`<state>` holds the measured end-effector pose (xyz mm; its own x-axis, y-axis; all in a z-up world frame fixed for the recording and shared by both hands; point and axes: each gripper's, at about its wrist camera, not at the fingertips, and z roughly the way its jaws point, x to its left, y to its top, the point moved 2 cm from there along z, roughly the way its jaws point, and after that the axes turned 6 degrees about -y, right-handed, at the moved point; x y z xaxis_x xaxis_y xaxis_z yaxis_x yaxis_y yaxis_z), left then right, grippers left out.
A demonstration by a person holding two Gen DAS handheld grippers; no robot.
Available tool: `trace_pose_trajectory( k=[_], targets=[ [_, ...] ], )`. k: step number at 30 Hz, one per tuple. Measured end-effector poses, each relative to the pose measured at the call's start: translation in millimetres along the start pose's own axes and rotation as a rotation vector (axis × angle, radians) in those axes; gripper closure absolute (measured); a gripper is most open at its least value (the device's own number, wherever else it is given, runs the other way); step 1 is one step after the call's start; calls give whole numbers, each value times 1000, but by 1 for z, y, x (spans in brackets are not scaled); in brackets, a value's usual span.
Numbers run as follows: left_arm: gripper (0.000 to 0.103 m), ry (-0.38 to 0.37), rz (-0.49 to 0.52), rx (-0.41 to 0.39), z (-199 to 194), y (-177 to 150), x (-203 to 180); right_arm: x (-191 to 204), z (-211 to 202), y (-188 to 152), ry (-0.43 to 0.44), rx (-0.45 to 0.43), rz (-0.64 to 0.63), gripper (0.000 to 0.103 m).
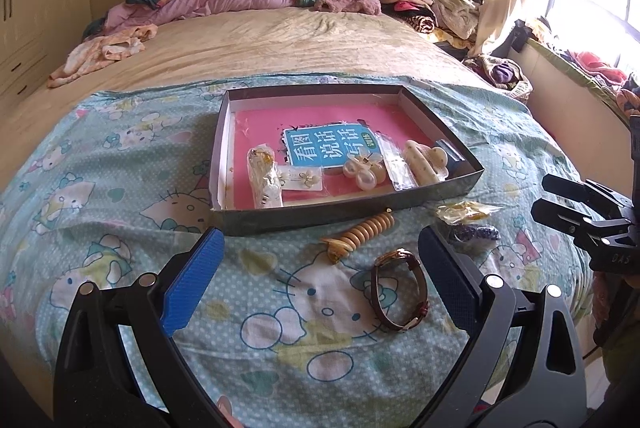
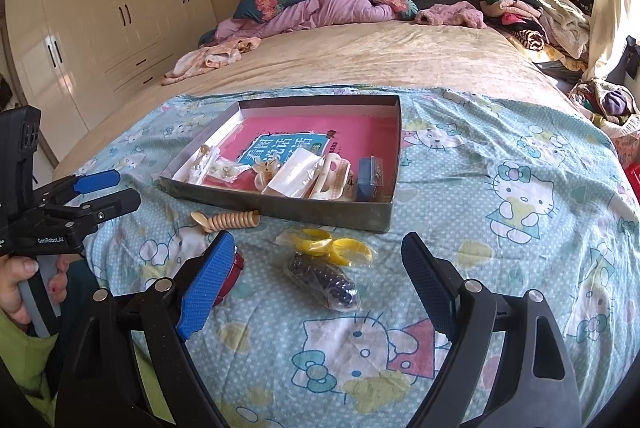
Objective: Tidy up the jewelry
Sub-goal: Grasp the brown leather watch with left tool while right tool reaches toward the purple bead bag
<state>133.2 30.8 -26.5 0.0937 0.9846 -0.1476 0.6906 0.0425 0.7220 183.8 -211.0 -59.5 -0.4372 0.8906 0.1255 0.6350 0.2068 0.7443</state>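
Left wrist view, wooden spiral hair clip [image 1: 358, 233] lying diagonally, upper-right end toward box [image 1: 344, 218]

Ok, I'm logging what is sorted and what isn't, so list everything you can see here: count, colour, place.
box: one, grey, shallow, on the cartoon-cat sheet
book: one, pink and teal, flat in the box
hair clips: several, cream and pearl, in the box
clear packets: a few, in the box
spiral hair tie: one, tan, on the sheet outside the box
watch: one, brown strap, on the sheet
yellow clip in bag: one, outside the box
dark beads in bag: one, beside the yellow clip
sheet: one, pale blue
clothes: piled at the bed's far end
left gripper: fingers blue, open
right gripper: fingers blue, open
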Motion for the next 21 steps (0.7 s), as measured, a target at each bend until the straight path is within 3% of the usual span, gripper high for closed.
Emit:
trace_pose_trajectory(
  k=[15, 21],
  targets=[
    [12, -4, 28, 47, 6, -17, -11, 5, 2, -17, 26, 44, -17, 19],
    [12, -44, 32, 97, 20, -27, -19, 3, 11, -29, 28, 82, -21, 19]
  ],
)
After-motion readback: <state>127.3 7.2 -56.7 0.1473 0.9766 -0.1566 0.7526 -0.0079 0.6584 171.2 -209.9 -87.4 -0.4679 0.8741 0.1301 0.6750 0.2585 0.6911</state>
